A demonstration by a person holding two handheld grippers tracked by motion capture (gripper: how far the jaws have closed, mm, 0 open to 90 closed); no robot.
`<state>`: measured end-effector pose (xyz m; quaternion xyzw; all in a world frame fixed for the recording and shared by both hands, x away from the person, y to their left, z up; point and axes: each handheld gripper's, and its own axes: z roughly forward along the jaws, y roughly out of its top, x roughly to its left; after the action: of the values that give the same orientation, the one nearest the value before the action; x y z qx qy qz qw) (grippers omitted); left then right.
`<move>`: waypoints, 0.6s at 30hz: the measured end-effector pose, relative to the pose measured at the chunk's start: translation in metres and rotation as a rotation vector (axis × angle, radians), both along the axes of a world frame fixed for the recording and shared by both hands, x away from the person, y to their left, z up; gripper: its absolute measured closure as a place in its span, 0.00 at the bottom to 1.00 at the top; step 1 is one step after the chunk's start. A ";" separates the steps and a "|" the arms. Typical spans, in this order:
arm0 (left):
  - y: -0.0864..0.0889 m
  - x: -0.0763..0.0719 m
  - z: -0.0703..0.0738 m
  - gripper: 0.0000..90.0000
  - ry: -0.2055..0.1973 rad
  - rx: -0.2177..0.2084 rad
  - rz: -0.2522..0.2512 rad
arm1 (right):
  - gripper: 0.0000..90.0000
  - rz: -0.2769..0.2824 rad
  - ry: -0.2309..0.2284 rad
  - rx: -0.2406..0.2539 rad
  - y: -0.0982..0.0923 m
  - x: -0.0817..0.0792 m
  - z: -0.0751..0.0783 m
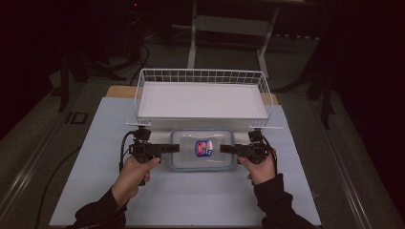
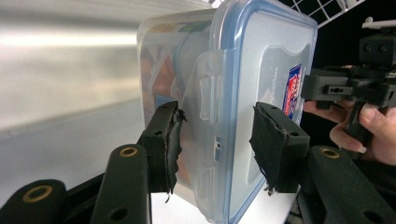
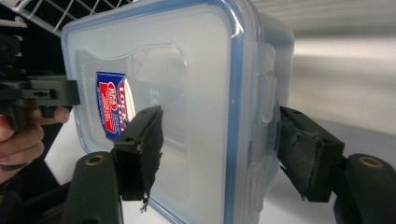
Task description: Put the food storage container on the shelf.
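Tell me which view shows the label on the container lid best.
The right gripper view: the blue and red label on the clear container's lid faces the camera, large and unblocked. The left gripper view catches it edge-on, partly behind the lid's rim. The high view shows it whole but tiny, mid-lid between both grippers.

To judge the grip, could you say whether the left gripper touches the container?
Touching: left gripper view shows the left gripper clamping the container by base and lid.

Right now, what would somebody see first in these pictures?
A clear plastic container with a blue-rimmed lid sits mid-table, its red and blue label in the middle of the lid. The left gripper and right gripper clasp its two short ends. Just behind stands a white wire basket.
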<state>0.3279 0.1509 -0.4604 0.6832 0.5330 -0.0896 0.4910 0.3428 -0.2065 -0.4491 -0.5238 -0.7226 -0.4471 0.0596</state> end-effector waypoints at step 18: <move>-0.002 0.017 -0.027 0.57 -0.072 -0.016 0.080 | 0.37 -0.048 -0.042 0.013 0.003 0.028 -0.027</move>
<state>0.3453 0.1492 -0.4872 0.6602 0.5411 -0.0497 0.5185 0.3706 -0.2040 -0.4761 -0.5309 -0.7082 -0.4639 0.0371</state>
